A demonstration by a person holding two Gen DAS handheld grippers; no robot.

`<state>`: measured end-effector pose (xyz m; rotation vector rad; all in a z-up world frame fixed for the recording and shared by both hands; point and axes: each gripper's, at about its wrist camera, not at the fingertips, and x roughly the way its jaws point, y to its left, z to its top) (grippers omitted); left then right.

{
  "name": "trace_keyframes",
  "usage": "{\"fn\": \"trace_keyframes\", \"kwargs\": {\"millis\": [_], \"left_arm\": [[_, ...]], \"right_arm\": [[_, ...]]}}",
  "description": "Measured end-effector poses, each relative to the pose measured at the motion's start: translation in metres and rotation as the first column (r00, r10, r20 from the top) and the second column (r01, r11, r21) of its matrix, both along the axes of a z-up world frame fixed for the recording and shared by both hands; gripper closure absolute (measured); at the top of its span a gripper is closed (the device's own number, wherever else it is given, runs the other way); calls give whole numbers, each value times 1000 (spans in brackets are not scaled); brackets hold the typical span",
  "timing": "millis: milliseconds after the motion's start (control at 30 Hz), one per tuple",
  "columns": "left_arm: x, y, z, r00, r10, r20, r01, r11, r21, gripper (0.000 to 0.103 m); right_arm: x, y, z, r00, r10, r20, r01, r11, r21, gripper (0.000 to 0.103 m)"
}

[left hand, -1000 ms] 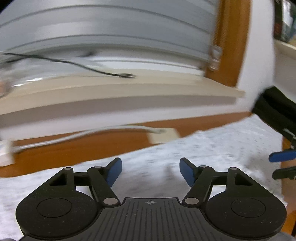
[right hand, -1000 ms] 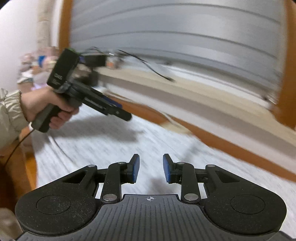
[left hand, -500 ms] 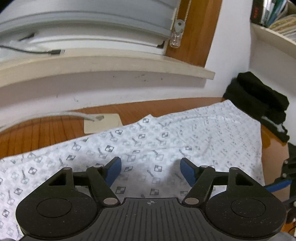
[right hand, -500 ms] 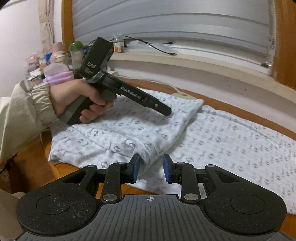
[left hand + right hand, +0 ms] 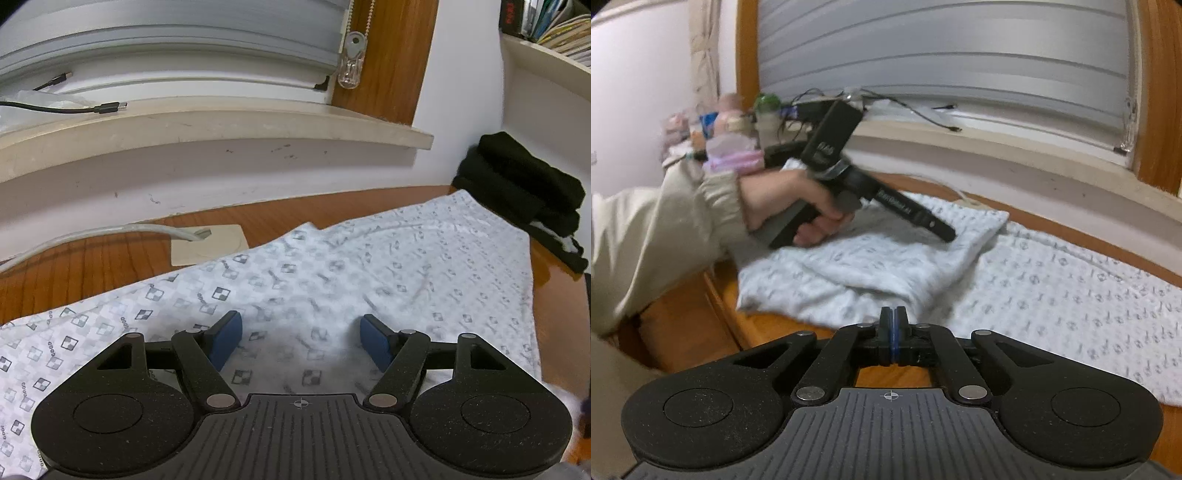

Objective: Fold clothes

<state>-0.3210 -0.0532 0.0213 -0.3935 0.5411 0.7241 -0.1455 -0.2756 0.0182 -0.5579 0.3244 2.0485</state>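
Left gripper (image 5: 301, 341) spread wide over patterned white garment (image 5: 369, 280). Right gripper (image 5: 893, 334) pressed together at garment's near edge; whether it pinches cloth, cannot tell. Black clothes pile (image 5: 524, 199) at 2 o'clock.

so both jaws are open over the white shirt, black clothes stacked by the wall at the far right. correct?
Not quite. Only the left gripper is open, jaws wide apart above the white shirt. The right gripper is shut: the right wrist view shows its jaws pressed together, at the shirt's near edge; whether cloth is pinched is unclear. The black clothes do sit stacked by the wall.
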Motion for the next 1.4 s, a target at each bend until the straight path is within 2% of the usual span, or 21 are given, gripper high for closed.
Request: {"fn": "trace_keyframes", "kwargs": {"millis": [100,200,267,433,533,567,600,667,767,967,1067,1100,1133,1167,1200,1233,1400], "left_arm": [[2,-2,1,1000,0,-9,0,1000,4,28],[2,-2,1,1000,-3,-11,3,1000,4,28],[3,-2,1,1000,-5,-14,5,1000,5,27],[3,-2,2,1000,-8,-9,8,1000,1,25],[2,-2,2,1000,-7,-9,7,1000,1,25],[3,-2,2,1000,-7,-10,7,1000,2,25],[3,-3,2,1000,-7,-10,7,1000,2,25],[3,-3,2,1000,-7,-10,7,1000,3,25],[5,1,4,1000,-11,-8,11,1000,-8,24],[35,32,21,999,-38,-19,38,999,-39,25],[57,55,18,998,-33,-55,30,998,-63,34],[63,61,16,997,-35,-68,31,997,-69,41],[66,63,15,997,-32,-76,27,998,-62,53],[67,63,13,996,-27,-81,22,998,-52,59],[68,64,12,996,-21,-87,18,999,-42,74],[69,64,11,996,-16,-93,13,999,-31,95],[74,66,4,993,12,-120,-9,1000,21,96]], "right_arm": [[1,1,-2,999,-26,21,26,1000,17,101],[1,12,-4,999,-42,10,42,999,15,96],[1,19,-5,999,-52,2,52,999,13,78],[-10,37,-25,996,-84,7,85,996,-7,72],[-11,42,-31,992,-123,-22,123,992,-8,75],[-10,39,-31,990,-136,-38,136,991,13,92],[-10,36,-30,988,-147,-53,149,988,33,94],[-9,29,-28,987,-146,-65,150,987,60,94],[-9,28,-32,986,-156,-56,159,986,53,93],[-9,33,-37,982,-180,-63,184,981,62,89],[-9,33,-40,978,-190,-80,195,979,56,89],[-9,33,-41,978,-192,-82,196,979,55,89],[-8,32,-42,978,-190,-83,195,979,54,89],[-8,32,-42,978,-189,-88,195,979,56,91],[-7,31,-42,978,-188,-94,194,979,59,92],[-6,29,-41,977,-189,-101,197,978,68,93],[1,7,-32,970,-191,-149,208,972,105,96]]}}
